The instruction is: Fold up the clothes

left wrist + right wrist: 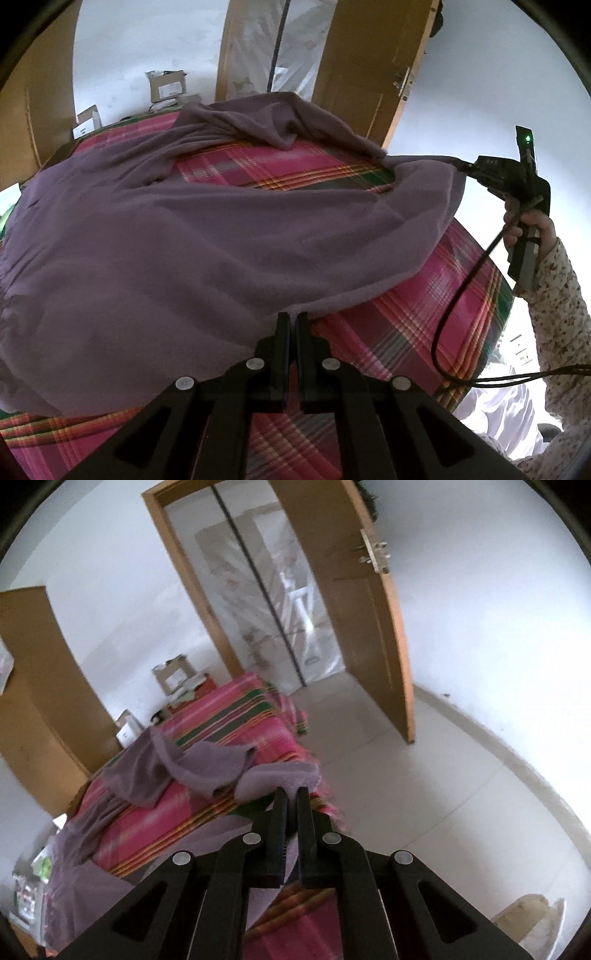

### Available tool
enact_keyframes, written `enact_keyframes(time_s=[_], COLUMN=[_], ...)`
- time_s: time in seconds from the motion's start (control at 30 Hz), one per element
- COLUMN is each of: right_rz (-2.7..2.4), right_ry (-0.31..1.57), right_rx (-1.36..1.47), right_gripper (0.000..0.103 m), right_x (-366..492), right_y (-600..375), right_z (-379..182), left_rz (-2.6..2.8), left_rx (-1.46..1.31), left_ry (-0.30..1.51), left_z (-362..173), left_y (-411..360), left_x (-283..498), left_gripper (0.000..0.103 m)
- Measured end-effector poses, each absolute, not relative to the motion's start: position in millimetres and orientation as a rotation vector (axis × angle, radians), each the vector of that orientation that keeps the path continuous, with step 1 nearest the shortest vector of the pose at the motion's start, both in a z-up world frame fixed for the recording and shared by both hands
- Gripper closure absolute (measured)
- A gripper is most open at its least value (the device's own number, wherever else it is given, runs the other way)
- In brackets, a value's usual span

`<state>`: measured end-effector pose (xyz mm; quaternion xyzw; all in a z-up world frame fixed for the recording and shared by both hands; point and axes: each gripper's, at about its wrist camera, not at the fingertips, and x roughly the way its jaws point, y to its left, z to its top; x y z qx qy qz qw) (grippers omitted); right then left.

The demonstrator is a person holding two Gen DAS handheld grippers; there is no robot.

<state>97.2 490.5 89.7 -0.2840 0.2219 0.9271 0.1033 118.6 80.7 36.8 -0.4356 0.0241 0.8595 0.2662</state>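
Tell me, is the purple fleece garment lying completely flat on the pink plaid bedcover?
No, the right gripper is shut on an edge of the purple fleece garment and holds it above the pink plaid bedcover.

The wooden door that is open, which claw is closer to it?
Right. The right claw holds the purple cloth at the bed's far edge, just below the open door. The left claw grips the cloth's near hem, farther back.

White walls [480, 609], pale tiled floor [424, 794], open brown wooden door [369, 635] far right, cardboard boxes [173, 677] by the far wall, soft daylight.
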Motion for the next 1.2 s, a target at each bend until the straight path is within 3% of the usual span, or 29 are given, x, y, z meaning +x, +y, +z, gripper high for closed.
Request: enact_keyframes(time_s=[0.33, 0.8, 1.07, 1.13, 1.2], right_rz=[2.621, 2.479, 2.460, 2.580, 2.679], right_ry=[0.594, 0.783, 0.690, 0.683, 0.708], right_rx=[-0.879, -1.038, -0.941, -0.971, -1.030], right_gripper=[0.098, 0.097, 0.091, 0.076, 0.072], right_x=[137, 155, 160, 147, 130], right_y=[505, 524, 523, 516, 509], right_z=[73, 36, 59, 63, 62], left_rz=[2.289, 2.266, 2.247, 2.244, 2.243], left_rx=[-1.196, -1.213, -1.227, -1.227, -1.230], left_ry=[0.083, 0.109, 0.097, 0.096, 0.087], left_z=[30, 28, 26, 26, 26], left_y=[79, 78, 78, 78, 76], left_x=[122, 128, 125, 125, 124], left_gripper=[0.100, 0.100, 0.100, 0.100, 0.100])
